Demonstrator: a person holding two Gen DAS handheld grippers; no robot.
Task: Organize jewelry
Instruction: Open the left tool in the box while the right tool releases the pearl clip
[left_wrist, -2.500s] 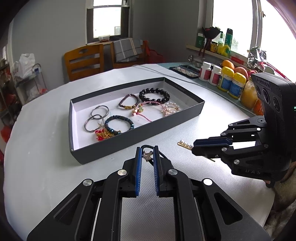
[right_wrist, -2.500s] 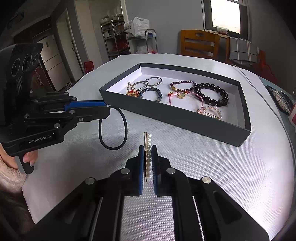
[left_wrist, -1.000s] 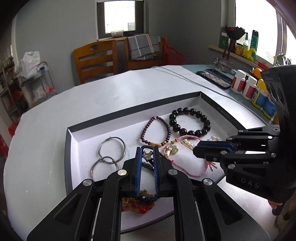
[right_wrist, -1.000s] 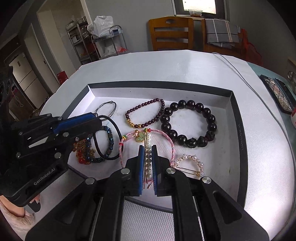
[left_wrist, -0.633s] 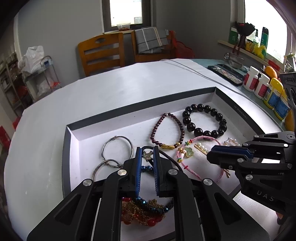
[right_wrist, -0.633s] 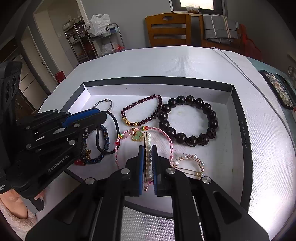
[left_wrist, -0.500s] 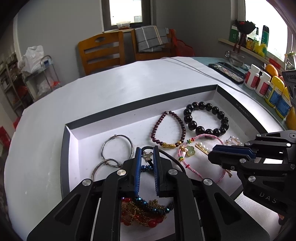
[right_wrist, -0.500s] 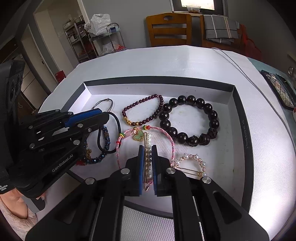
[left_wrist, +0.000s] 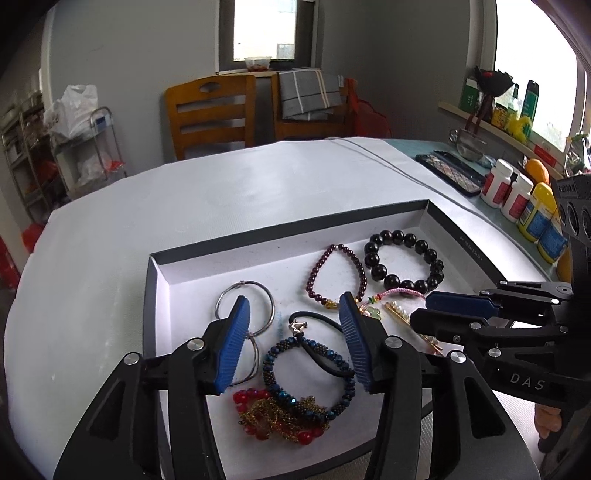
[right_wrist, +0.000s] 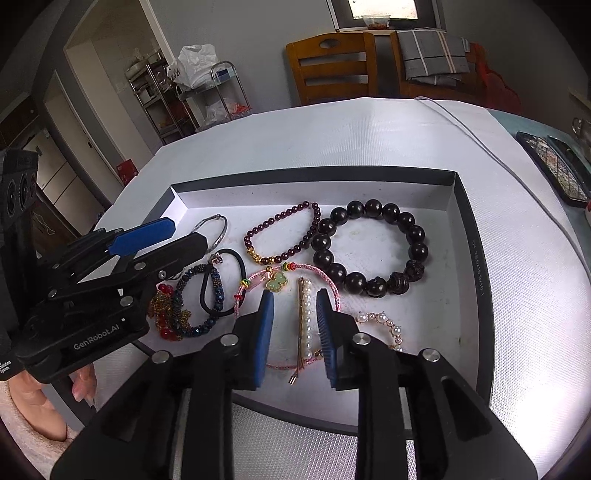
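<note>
A snag was judged the main hazard: the black hair tie (left_wrist: 320, 345) lay draped over the blue beaded bracelet (left_wrist: 309, 373), beside the red and gold chain tangle (left_wrist: 275, 417), so a low withdrawal of the left tool (left_wrist: 295, 338) could catch a loop and drag pieces out of the dark tray (left_wrist: 476, 254). A like risk was noted on the right, where the pearl hair pin (right_wrist: 304, 321) rested across the pink cord bracelet (right_wrist: 291, 273); a pad brushing the pin on retreat could flick it or pull the cord askew. The left tool's jaws were opening and stood well apart, with the hair tie and bracelet below and between them, touched by neither pad as far as could be seen. The right tool's (right_wrist: 295, 325) jaws were also opening, by a narrower gap, with the pin between the pads and apparently free of both. Both pieces lay inside the tray, which sat on the white surface (left_wrist: 221, 206) with the large dark bead bracelet (right_wrist: 369, 247) and the garnet bead bracelet (right_wrist: 284, 236) farther back.
</note>
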